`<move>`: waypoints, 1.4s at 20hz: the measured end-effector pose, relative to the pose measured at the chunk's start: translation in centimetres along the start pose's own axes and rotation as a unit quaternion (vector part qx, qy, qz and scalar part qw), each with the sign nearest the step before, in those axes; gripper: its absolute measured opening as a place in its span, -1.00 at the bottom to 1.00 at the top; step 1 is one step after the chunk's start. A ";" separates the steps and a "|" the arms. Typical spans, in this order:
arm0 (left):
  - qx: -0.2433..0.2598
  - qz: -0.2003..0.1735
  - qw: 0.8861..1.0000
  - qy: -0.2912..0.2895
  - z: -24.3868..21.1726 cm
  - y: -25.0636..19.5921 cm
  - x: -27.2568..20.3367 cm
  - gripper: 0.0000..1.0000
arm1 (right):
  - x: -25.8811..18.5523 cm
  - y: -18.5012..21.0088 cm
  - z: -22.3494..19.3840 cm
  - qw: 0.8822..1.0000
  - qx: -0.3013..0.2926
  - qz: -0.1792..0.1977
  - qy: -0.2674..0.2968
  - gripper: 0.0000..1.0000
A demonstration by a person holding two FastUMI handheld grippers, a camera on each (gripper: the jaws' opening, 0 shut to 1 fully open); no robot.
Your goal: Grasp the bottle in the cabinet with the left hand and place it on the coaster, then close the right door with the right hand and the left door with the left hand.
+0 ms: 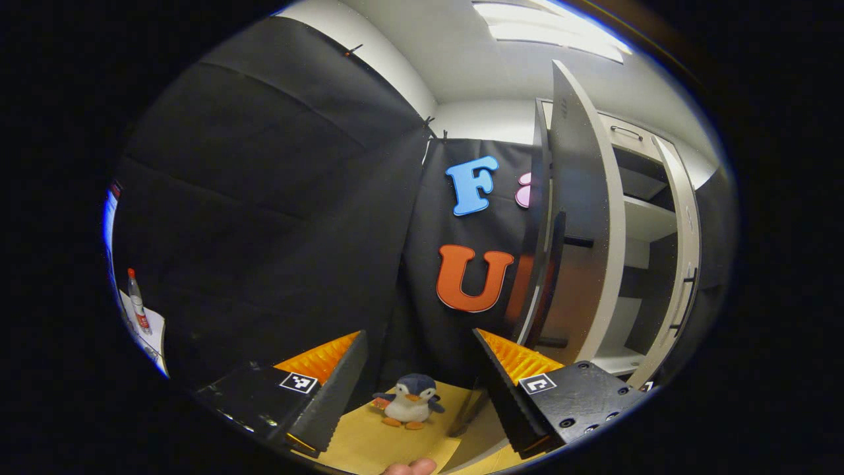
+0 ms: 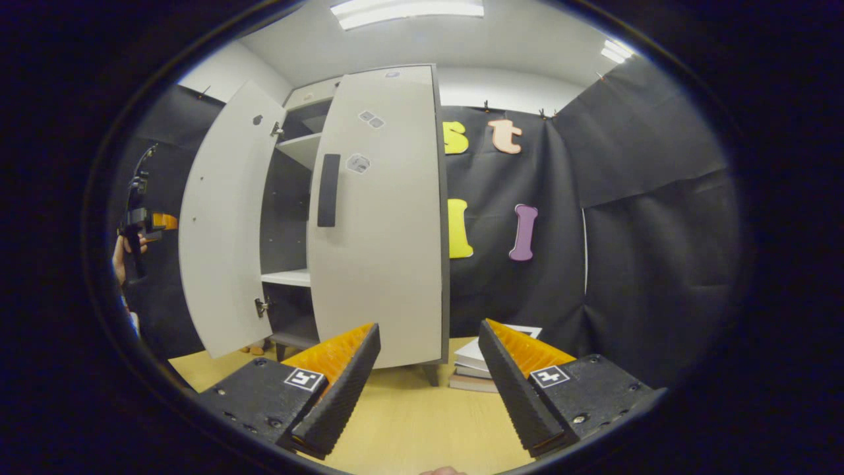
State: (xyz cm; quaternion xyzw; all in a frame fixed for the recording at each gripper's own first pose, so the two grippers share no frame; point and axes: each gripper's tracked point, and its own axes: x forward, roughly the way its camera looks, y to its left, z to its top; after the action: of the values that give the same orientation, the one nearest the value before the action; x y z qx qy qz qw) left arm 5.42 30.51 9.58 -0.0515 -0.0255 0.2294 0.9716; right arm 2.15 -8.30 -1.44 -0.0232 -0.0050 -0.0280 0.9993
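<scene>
Right door (image 2: 379, 218) swung nearly closed, left door (image 2: 221, 224) wide open — left gripper (image 1: 419, 389) and right gripper (image 2: 428, 382) spread, empty.

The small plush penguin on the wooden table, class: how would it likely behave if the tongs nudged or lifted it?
The grey-and-white plush penguin looks soft and stuffed, so it would probably squash rather than break. It seems light, so a nudge may slide or topple it on the smooth wooden table. Its fuzzy surface should not slip easily.

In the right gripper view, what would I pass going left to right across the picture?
Hand holding the other gripper → open left door → shelves → right door → stack of books.
</scene>
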 end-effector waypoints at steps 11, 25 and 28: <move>-0.029 -0.022 0.998 0.042 -3.1 -2.1 0.5 0.87 | 0.9 -1.2 -0.7 1.000 0.012 -0.013 0.015 0.89; -0.036 -0.164 0.985 0.051 -5.1 -15.9 -2.0 0.99 | -1.5 -3.5 0.0 0.998 0.006 -0.056 0.006 0.97; -0.050 -0.151 0.986 0.042 -5.4 -15.5 -1.9 0.90 | -2.6 -4.1 -0.3 0.998 0.009 -0.068 0.010 0.97</move>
State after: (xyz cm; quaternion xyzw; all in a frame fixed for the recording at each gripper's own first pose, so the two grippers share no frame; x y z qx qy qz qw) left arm 10.97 15.36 5.87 -0.1049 -0.0032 0.0759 0.9916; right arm -0.63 -12.22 -1.60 -0.0136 0.0036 -0.0961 0.9953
